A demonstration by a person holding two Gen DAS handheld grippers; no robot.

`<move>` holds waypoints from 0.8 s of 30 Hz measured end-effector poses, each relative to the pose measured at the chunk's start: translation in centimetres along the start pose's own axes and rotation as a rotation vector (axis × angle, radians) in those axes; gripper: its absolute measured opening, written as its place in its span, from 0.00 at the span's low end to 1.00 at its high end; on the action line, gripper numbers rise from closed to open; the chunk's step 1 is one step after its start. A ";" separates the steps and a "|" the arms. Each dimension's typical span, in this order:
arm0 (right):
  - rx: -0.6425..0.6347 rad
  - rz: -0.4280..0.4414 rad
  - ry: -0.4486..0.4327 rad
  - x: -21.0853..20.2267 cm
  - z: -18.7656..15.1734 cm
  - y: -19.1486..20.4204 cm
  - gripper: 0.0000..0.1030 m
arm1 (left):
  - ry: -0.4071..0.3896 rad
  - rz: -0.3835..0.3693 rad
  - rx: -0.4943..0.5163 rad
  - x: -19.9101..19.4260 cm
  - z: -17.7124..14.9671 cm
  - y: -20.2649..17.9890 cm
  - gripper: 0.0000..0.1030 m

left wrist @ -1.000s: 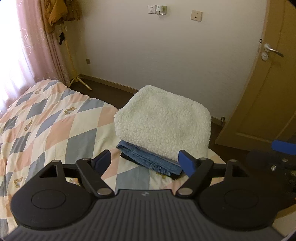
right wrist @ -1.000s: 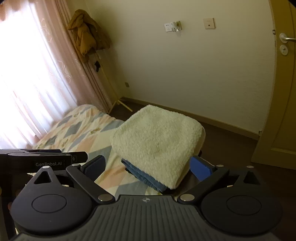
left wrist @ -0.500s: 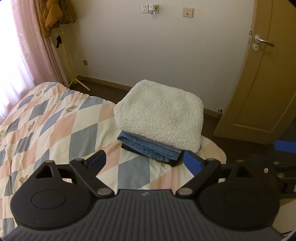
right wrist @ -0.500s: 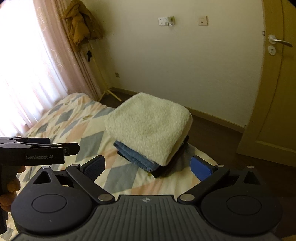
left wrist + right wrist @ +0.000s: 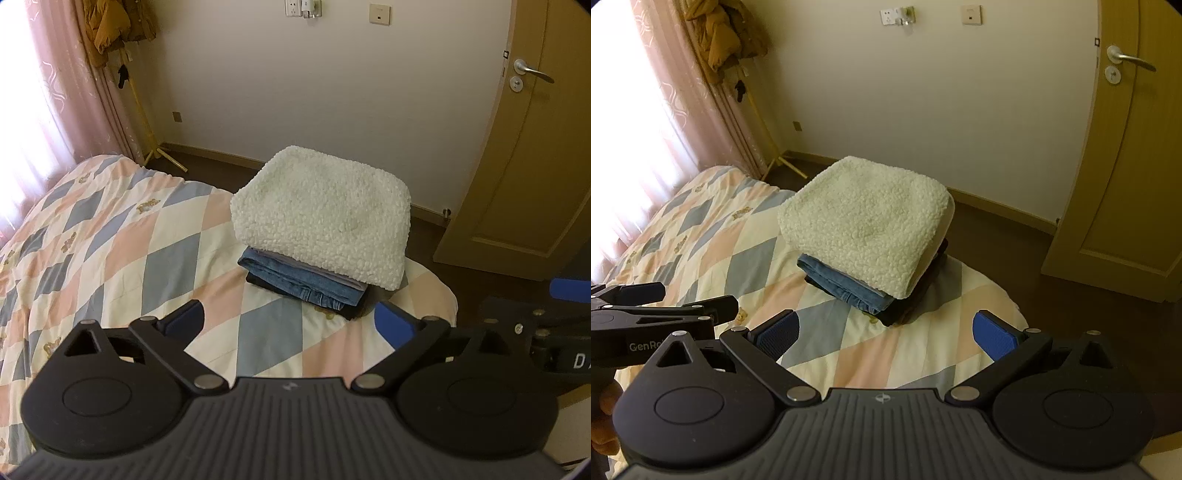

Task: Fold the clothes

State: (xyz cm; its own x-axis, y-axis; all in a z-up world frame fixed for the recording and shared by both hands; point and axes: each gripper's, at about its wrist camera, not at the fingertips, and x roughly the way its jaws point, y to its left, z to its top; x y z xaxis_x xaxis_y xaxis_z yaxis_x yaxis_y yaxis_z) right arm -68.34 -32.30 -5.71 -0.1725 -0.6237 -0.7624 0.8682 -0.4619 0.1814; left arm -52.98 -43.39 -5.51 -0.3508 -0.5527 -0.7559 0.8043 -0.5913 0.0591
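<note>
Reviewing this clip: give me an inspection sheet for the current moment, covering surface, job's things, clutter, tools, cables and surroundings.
Surface: bed under a diamond-patterned quilt, with a stack near its corner.
Job's things: folded white fleece on top, folded jeans beneath, a dark garment at the bottom; the stack looks tidy.
Clutter: nothing seen on the quilt besides the stack.
Tools: left tool open, empty, short of the stack; right tool open, empty, also short of it.
Cables: nothing seen.
Surroundings: pink curtain at a bright window, brown jacket on a coat stand, wall sockets, wooden door with a handle.
</note>
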 end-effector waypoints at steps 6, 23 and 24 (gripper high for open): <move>0.000 -0.001 0.018 0.9 0.3 -0.8 1.00 | 0.010 0.021 -0.005 0.5 0.4 -1.3 0.97; -0.023 -0.018 0.096 3.3 -1.3 -3.2 1.00 | 0.037 0.089 -0.075 1.4 -1.7 -3.5 0.99; -0.032 -0.015 0.103 3.5 -1.4 -3.3 1.00 | 0.037 0.098 -0.084 1.4 -1.9 -3.5 0.99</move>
State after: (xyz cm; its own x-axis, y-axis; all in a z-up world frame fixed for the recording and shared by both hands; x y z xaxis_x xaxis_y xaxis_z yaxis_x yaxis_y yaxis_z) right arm -71.18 -32.07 -9.91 -0.1385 -0.5475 -0.8253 0.8805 -0.4496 0.1505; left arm -55.42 -40.95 -7.96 -0.2523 -0.5822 -0.7729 0.8716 -0.4837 0.0798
